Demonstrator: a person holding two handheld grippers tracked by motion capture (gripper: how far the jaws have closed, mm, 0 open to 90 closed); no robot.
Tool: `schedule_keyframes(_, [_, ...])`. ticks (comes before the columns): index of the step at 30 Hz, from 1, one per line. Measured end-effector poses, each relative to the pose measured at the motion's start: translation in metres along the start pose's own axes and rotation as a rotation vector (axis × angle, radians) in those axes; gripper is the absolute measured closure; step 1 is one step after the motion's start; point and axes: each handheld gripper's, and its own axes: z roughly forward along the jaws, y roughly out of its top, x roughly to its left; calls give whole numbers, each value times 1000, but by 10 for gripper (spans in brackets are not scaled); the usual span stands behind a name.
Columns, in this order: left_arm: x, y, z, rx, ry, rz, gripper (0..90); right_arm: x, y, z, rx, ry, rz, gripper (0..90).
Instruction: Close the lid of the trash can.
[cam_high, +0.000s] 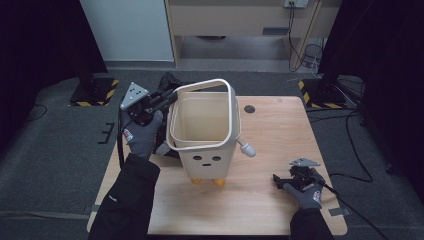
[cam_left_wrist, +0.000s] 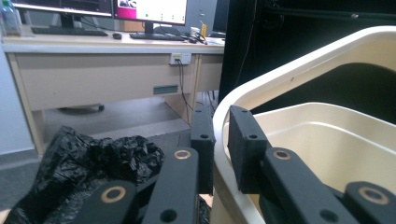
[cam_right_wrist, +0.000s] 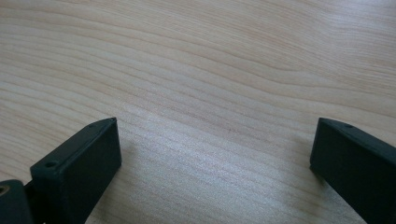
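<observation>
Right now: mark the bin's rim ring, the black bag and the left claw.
rim ring (cam_high: 231, 107), high view, on its right side bar.
black bag (cam_left_wrist: 88, 163), left gripper view, on its crumpled top.
left claw (cam_left_wrist: 220, 140), left gripper view, midway between the tips, jaws astride the ring.

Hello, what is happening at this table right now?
A person works at a wooden table with a pair of tongs in each hand. The left tongs have closed on the raised rim ring of a cream-coloured bin with a small face on its front, one jaw on each side. A crumpled black bag lies beside the bin. The right tongs rest open over bare wood, holding nothing.
</observation>
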Motion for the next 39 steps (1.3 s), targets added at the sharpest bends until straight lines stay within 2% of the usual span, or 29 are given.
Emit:
schedule_keyframes(9, [-1,4,-1,4,10,0,808,0,0,0,-1,0,-1,22])
schedule_keyframes(15, [-3,20,-3,14,17,14,806,0,0,0,0,1,0,23])
schedule_keyframes(20, [-7,35,-3,21,4,19,807,0,0,0,1,3,2,23])
schedule_keyframes(24, [-10,42,2,58,0,25,806,0,0,0,0,4,5,23])
schedule_keyframes(28, [-12,43,10,108,5,26,801,0,0,0,0,3,3,23])
schedule_keyframes(30, [-12,42,14,115,0,16,811,0,0,0,-1,3,3,23])
schedule_keyframes(34, [-12,43,17,131,1,29,811,0,0,0,-1,4,1,23])
schedule_keyframes(39, [-10,42,20,125,-5,30,791,0,0,0,0,6,0,24])
